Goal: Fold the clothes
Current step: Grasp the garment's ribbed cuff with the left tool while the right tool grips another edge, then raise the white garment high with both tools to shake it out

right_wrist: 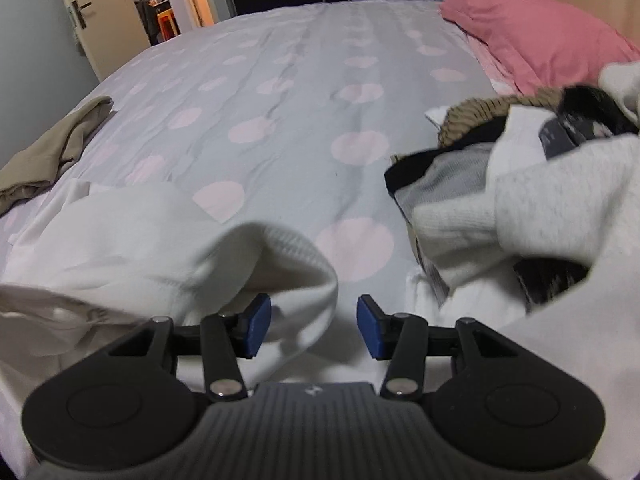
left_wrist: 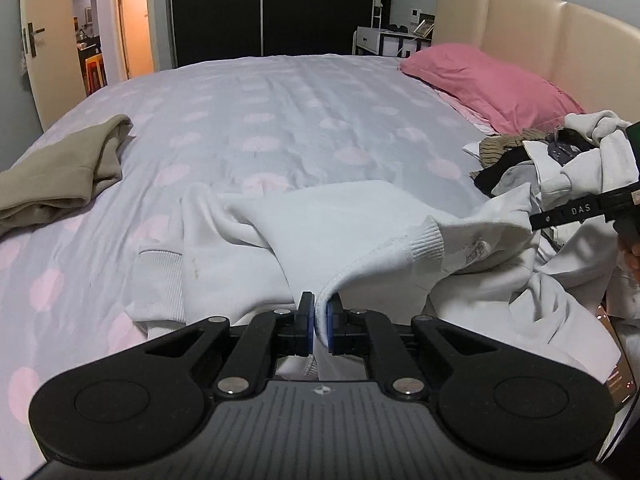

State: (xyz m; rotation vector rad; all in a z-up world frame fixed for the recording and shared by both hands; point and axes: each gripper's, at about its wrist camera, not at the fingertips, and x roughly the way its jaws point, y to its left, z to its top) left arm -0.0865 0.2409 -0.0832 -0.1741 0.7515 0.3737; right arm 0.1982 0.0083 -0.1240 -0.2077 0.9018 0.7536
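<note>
My left gripper clamps the white sweatshirt hem; my right gripper, jaws spread, should pinch the cuff squarely before I draw the fabric taut.

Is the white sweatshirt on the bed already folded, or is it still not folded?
Not folded. The white sweatshirt lies bunched and creased on the spotted bed cover; the left gripper pinches its edge, and its ribbed cuff hangs raised.
</note>
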